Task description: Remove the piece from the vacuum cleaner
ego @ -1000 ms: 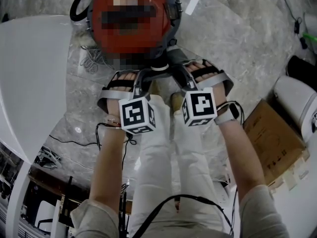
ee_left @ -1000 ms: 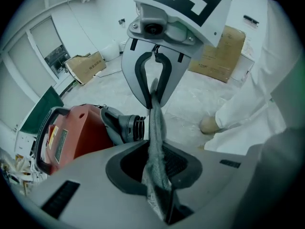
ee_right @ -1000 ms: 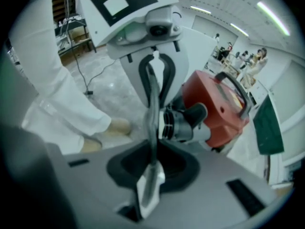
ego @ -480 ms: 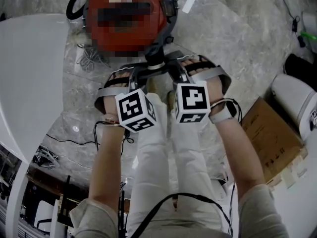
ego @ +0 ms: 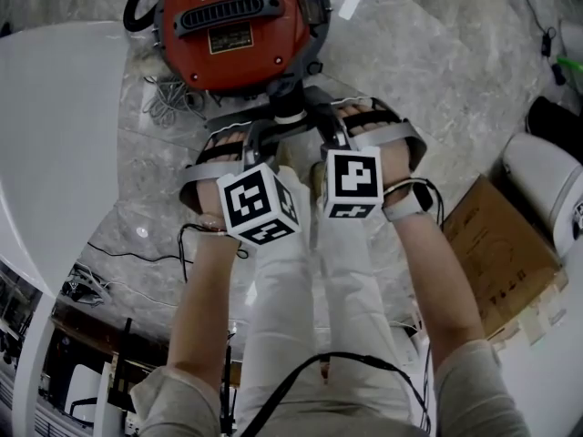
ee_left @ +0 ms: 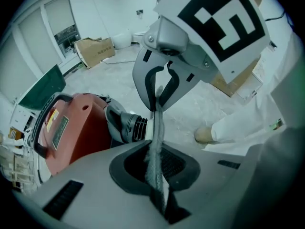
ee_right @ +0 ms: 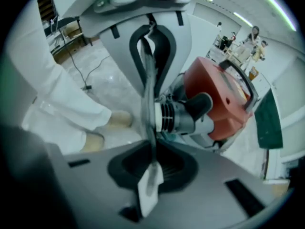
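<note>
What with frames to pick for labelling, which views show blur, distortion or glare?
Head view: even light, sharp vacuum cleaner, mild sheen on the floor. Left gripper view: strong fisheye, black corners, close foreground soft. Right gripper view: same fisheye, ceiling lights streak, foreground blurred.

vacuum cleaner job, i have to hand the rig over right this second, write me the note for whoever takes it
Left gripper: jaws together, tips at the end of the piece. Nothing shows between them.
Right gripper: the same, facing the left one tip to tip.
Things: the red vacuum cleaner stands on the floor ahead of you. The grey ribbed piece sticks out of it toward you.
Done: both grippers are at the piece.
Left: the piece is not yet off. Probably take a firm hold on it, then pull it out.
</note>
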Demonstrator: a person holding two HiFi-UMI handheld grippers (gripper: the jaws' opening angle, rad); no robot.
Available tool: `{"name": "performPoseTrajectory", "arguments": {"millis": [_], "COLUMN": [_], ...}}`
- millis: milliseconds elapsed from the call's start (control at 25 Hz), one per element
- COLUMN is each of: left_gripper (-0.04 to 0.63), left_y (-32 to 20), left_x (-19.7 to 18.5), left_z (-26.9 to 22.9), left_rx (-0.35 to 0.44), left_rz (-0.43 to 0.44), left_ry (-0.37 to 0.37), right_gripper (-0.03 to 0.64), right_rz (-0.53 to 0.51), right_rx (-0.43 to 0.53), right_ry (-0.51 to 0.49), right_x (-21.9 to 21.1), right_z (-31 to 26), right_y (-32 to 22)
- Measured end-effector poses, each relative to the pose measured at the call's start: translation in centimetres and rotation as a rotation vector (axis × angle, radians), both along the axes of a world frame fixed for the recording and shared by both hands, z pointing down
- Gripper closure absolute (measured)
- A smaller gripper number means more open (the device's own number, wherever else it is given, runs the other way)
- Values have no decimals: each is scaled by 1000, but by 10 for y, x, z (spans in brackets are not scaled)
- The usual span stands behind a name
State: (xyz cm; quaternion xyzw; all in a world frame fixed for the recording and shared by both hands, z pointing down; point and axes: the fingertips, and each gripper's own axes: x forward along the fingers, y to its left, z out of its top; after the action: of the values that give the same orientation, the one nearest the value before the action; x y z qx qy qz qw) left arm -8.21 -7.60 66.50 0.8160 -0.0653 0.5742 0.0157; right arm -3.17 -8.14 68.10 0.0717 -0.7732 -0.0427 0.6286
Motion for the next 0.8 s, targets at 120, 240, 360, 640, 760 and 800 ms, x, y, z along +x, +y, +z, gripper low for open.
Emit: {"name": "performPoseTrajectory", "arguments": {"millis": [120, 240, 360, 640, 760, 800], "left_gripper": [551, 549, 549, 551, 551, 551], "left_y": [0, 1, 1, 1, 1, 1], "left_x": [-4, -8, -10, -9, -6, -3], "left_z": [5, 12, 20, 14, 3, 0], "left_rx": [-11, -35, -57, -31, -13, -7], "left_rz": [-46, -84, -101, -90, -78, -72], "left_ry": [4, 13, 21, -9, -8, -8], "right_gripper": [575, 577, 577, 577, 577, 577], "right_rz": [-46, -108, -136, -17, 35, 52], "right_rx": [-4, 1, 5, -54, -91, -101], "right_ry": [19, 45, 52, -21, -41, -49], "right_x": [-3, -9, -16, -11, -3, -2], "right_z": [-10, -20, -28, -21, -9, -5], "right_y": [-1, 0, 1, 2, 3, 3]}}
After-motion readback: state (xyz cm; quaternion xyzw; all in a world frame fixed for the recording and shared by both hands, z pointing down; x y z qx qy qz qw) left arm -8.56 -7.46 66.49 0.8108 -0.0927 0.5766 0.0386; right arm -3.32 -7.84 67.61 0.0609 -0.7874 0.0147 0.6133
